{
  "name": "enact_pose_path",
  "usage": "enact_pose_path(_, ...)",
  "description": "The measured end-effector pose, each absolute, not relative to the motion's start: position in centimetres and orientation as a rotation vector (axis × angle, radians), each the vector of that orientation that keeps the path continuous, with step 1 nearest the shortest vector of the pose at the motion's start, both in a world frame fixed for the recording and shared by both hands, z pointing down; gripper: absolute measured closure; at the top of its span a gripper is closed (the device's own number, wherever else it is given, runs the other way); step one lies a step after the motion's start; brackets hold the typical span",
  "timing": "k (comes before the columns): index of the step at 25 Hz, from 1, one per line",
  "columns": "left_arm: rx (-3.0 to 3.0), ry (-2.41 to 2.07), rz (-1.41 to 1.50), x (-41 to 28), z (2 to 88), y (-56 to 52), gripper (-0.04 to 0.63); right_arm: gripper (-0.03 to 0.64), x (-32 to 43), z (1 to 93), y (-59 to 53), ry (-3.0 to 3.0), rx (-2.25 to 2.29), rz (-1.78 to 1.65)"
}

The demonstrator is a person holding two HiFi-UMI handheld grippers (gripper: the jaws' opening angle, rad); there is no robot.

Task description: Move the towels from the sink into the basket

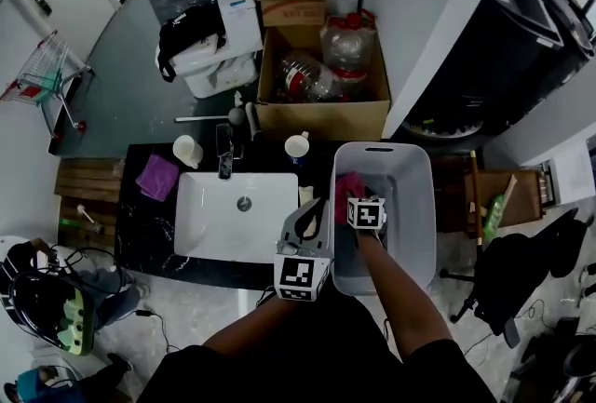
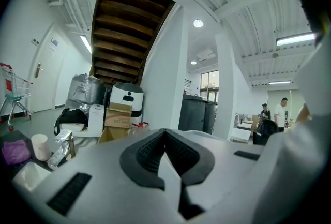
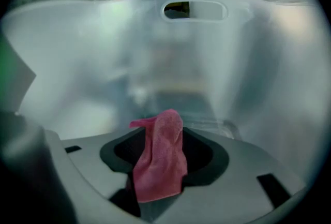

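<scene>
Right gripper view shows the right gripper [image 3: 168, 151], jaws apart, releasing the pink towel [image 3: 158, 171] inside the basket [image 3: 77, 62]; next, lift clear, as the sink [image 1: 212, 226] looks empty and the left gripper [image 2: 169, 168] sits closed, holding nothing.

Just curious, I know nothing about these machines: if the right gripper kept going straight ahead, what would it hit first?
Probably the pink towel draped between its jaws, then the inner wall of the basket.

My left gripper [image 2: 165, 132] and right gripper [image 3: 164, 137] are grey shells with black pads [image 2: 142, 153]; white, black-marked cubes [image 1: 300, 275] sit behind the pads.
</scene>
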State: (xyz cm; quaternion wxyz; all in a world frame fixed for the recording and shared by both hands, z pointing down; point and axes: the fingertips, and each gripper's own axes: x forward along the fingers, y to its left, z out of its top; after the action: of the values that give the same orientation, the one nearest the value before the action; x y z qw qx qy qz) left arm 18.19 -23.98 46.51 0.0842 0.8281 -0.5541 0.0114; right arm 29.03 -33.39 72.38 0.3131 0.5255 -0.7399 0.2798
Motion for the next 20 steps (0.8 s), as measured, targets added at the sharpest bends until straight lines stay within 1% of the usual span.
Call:
enact_pose_path(3, 2.487, -1.629, 0.014, 18.1, 46.2, -23.4, 0.592, 0.383, 29.2, 69.9, -33.4, -1.991, 1.462, 0.813)
enact_pose_path(8, 2.495, -1.577, -0.013, 17.3, 45.8, -22.3, 0.592, 0.385, 28.6, 65.2, -32.3, -2.108, 1.492, 0.787)
enact_pose_path(16, 2.504, -1.524, -0.062, 14.9, 45.3, -22.6, 0.592, 0.396, 28.1, 56.7, -30.1, -2.218, 1.630, 0.604)
enact_pose_path(20, 2.490, -1.491, -0.062, 13.5, 45.9, -22.5, 0.592, 0.427, 26.6, 53.1, -27.7, -2.278, 1.669, 0.499)
